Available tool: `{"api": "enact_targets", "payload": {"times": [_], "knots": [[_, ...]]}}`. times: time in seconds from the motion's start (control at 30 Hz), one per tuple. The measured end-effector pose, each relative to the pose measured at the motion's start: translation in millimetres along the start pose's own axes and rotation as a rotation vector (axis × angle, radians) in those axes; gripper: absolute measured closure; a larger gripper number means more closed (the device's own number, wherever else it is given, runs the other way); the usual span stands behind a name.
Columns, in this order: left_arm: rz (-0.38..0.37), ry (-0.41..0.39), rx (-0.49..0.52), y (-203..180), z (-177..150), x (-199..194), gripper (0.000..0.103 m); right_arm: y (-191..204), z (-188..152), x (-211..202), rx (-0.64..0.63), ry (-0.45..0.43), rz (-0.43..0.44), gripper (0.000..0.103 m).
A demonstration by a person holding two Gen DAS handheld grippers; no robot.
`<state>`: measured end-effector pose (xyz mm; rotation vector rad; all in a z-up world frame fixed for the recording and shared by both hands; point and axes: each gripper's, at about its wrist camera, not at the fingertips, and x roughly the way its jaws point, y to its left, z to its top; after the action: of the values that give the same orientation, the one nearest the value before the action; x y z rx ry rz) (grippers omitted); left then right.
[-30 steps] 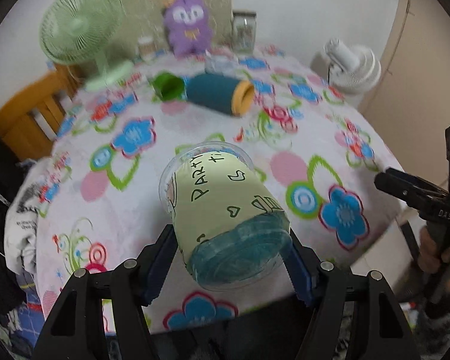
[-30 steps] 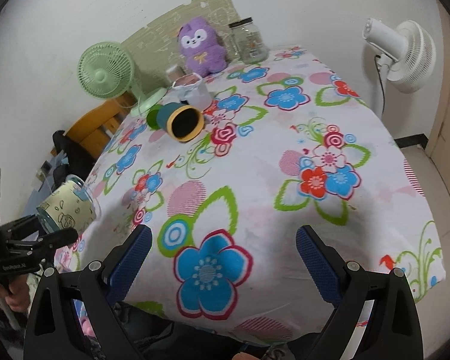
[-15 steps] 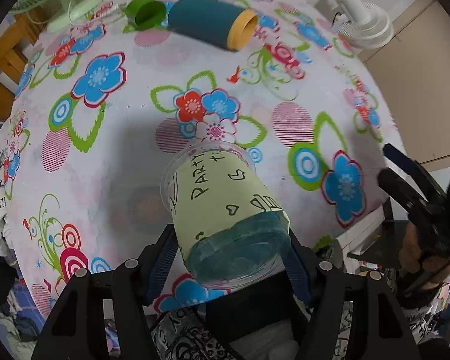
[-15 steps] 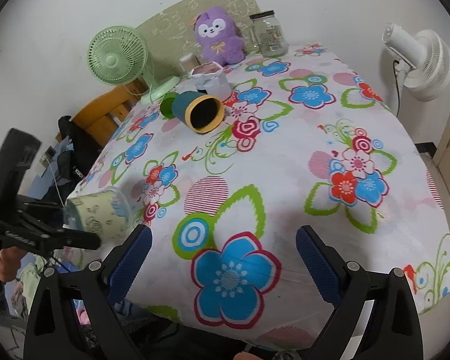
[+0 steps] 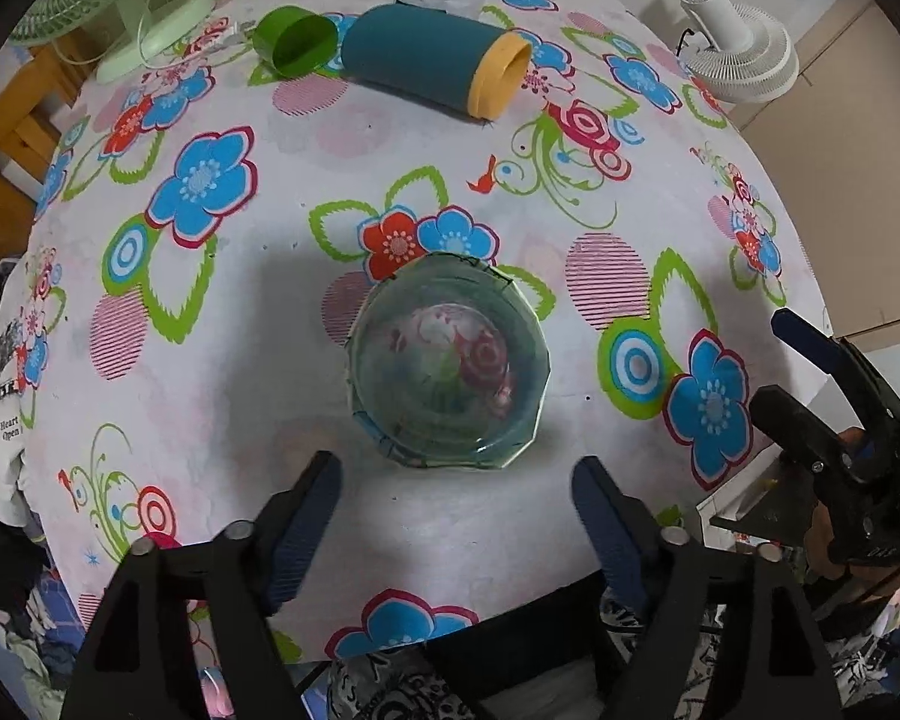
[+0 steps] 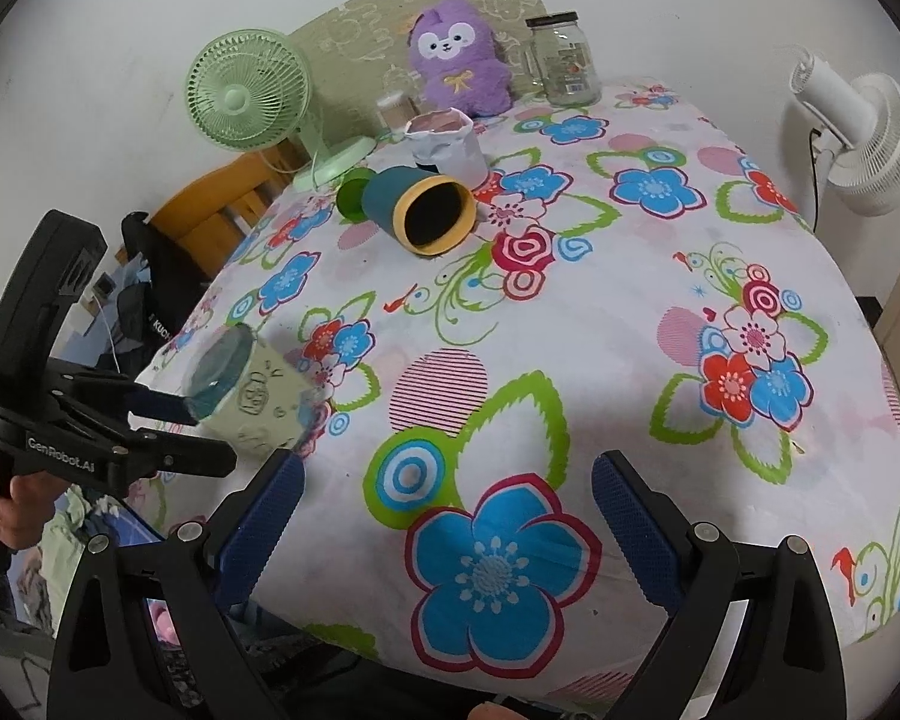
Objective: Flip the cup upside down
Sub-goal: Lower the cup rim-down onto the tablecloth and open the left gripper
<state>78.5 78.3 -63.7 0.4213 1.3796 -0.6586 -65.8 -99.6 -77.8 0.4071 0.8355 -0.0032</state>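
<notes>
Table (image 5: pixel 258 396): covered by a floral cloth; the largest surface in both views.

White fan (image 6: pixel 858 138): stands off the table edge at 2 o'clock in the right wrist view.

Green fan (image 6: pixel 249 96): on the far side at 10 o'clock in the right wrist view, beside a purple plush toy (image 6: pixel 456 60) and a glass jar (image 6: pixel 564 60) at 12 o'clock.

Teal tube (image 5: pixel 438 60): lies on its side at 12 o'clock in the left wrist view, its yellow-rimmed mouth toward 3 o'clock; a green cup (image 5: pixel 294 42) lies just beside its closed end.

Cup (image 5: pixel 450 363): clear plastic with a pale printed sleeve. In the left wrist view it sits at centre, seen end-on with its base toward the camera, so the long axis runs along the line of sight. In the right wrist view (image 6: pixel 249 396) it is at 9 o'clock near the table's edge, mouth down toward the cloth and base tilted up toward 10 o'clock. Half a second ago it was clamped and lying obliquely, base nearest the camera.

Left gripper (image 5: pixel 456 516): fingers spread wide at 6 o'clock, clear of the cup; half a second ago they pinched it.

Right gripper (image 6: pixel 450 516): fingers spread apart over bare cloth, as before.
</notes>
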Motion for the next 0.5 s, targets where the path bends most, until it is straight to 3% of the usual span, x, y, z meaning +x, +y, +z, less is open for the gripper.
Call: {"api": "enact_targets", "payload": {"times": [0.5], "knots": [[0.015, -0.084, -0.013, 8, -9, -29, 0.006, 23, 7, -1, -0.054, -0.004, -0.024, 0.005]]}}
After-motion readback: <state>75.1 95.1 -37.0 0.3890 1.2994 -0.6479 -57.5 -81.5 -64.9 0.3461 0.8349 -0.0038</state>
